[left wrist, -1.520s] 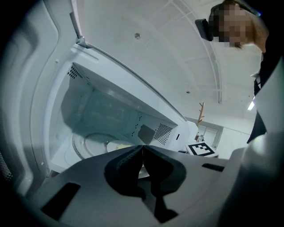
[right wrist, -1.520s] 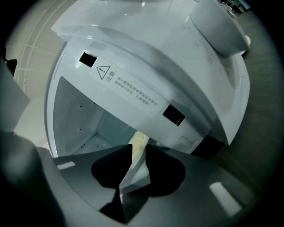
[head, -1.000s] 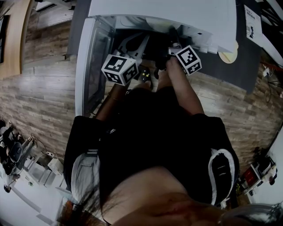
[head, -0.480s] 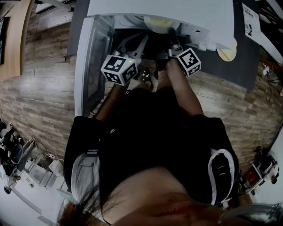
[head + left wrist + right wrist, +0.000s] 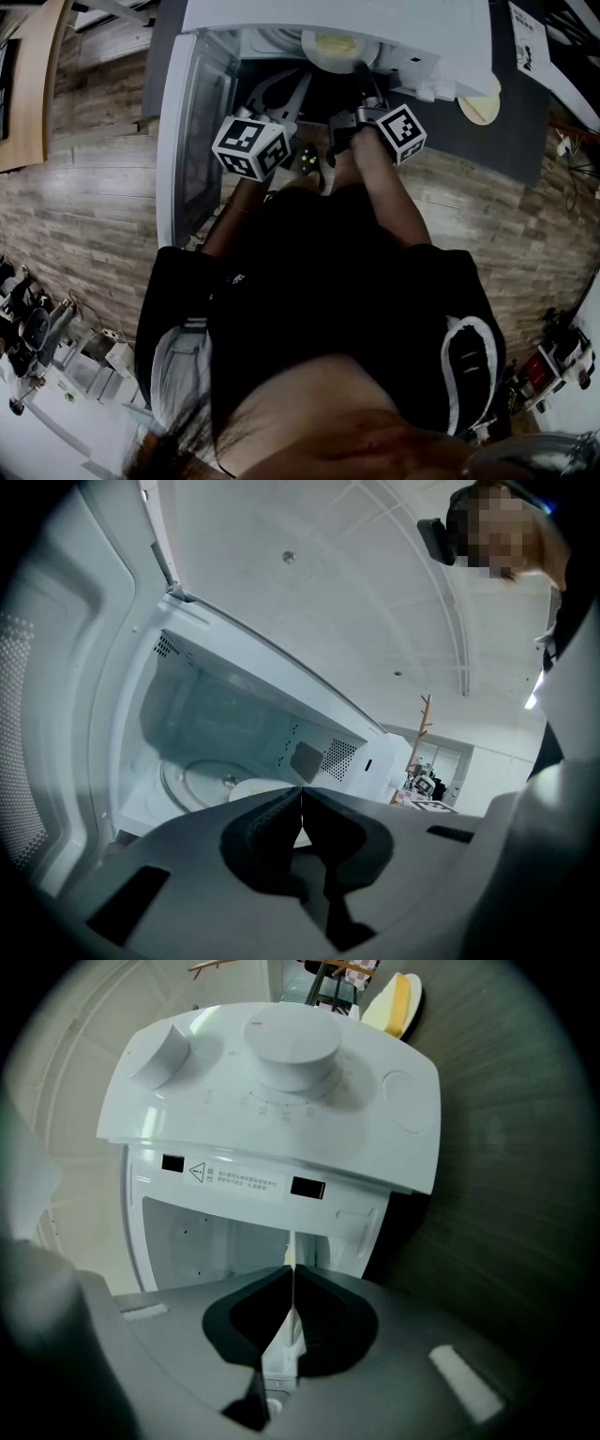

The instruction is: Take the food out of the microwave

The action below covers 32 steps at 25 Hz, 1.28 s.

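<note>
We look down over a person's dark-clothed body at a white microwave (image 5: 375,23) on a dark counter (image 5: 525,131). Its door (image 5: 192,131) is swung open to the left. A white plate (image 5: 336,47) carrying yellow food sits at the mouth of the oven, partly under the top edge of the casing.

The right gripper (image 5: 292,1269) reaches in level, and its jaws are pressed together on the plate's thin rim. In the right gripper view we see that rim edge-on, as a pale line between the pads, with the microwave's two control knobs above.

The left gripper (image 5: 301,794) is beside it, near the open door. Its jaws are closed tight with nothing between them. Just past them the left gripper view shows the plate's white edge, the glass turntable (image 5: 192,785) and the oven's pale interior walls.

A second plate (image 5: 483,101) with something yellow rests on the counter, just right of the microwave. Wood-plank floor (image 5: 84,216) lies to the left.
</note>
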Available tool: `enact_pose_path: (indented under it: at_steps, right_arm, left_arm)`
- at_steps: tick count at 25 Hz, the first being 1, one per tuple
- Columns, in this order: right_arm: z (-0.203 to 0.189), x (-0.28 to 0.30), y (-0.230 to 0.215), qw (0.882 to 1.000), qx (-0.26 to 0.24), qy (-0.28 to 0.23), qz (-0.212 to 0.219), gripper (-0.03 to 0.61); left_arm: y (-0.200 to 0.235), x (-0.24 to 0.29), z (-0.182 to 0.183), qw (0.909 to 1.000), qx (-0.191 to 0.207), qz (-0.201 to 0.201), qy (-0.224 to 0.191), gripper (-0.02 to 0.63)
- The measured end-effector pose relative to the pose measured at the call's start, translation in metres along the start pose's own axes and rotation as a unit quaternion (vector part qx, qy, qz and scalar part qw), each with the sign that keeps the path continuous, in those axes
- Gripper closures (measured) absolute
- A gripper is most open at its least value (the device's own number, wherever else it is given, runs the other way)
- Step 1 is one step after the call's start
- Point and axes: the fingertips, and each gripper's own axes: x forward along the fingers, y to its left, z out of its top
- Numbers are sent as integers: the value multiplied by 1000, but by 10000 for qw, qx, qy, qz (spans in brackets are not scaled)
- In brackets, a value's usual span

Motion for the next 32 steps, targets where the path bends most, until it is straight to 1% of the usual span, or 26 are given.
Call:
enact_pose_path:
  at_steps: [8,19,26,32]
  right_arm:
    - [-1,-6,0,10000,77,4,41,575]
    - [-6,-26,12,9993,208,-29,310,576]
    - [-10,-41,16,9988,313,-42,362,575]
    - [-15,-52,20,9988,329,60,347,576]
  left_arm:
    - [7,-1,0,10000,33,58,-7,606]
    - [-3,-9,-3,9998,189,-8,13,607]
    - [-7,-12,-4,9997,224,-13,7,607]
    - [-9,-15,-2,9997,259,-1,-9,607]
